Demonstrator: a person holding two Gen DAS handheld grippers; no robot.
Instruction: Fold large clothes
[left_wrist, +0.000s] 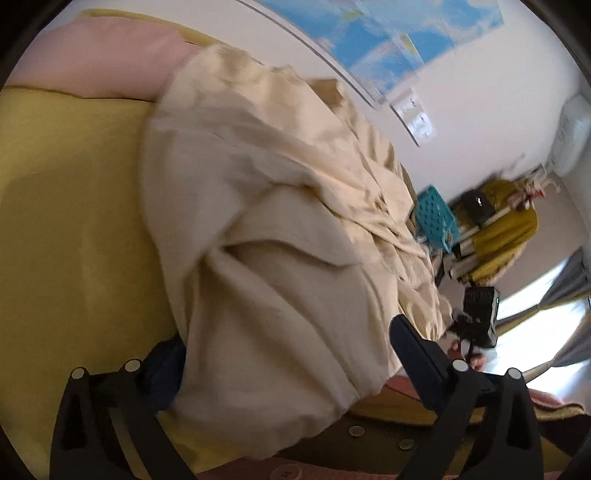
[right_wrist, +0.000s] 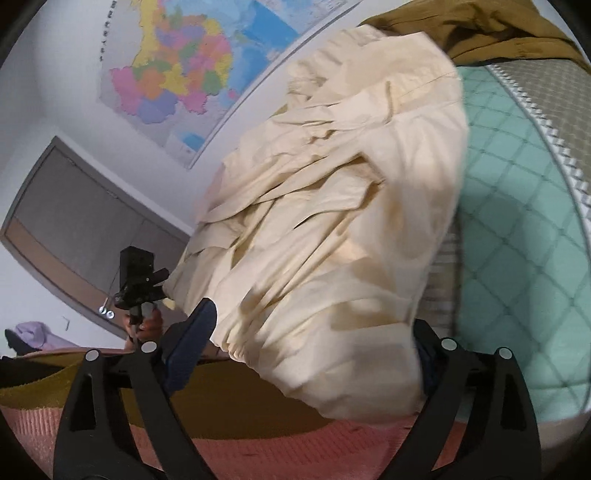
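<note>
**Cream garment bunched between both tongs**

A cream garment (left_wrist: 266, 229) is seen crumpled on the bed, lying between the fingers of the left tongs (left_wrist: 284, 354) and of the right tongs (right_wrist: 314, 354). Both tongs are spread wide; the right jaws are closing slightly, cloth between them, pads not seen pressing. Yellow sheet (left_wrist: 66, 206) is left of the left tongs, a quilted green mattress (right_wrist: 517, 206) right of the right tongs. A wall map (right_wrist: 177, 74) is beyond.
</note>
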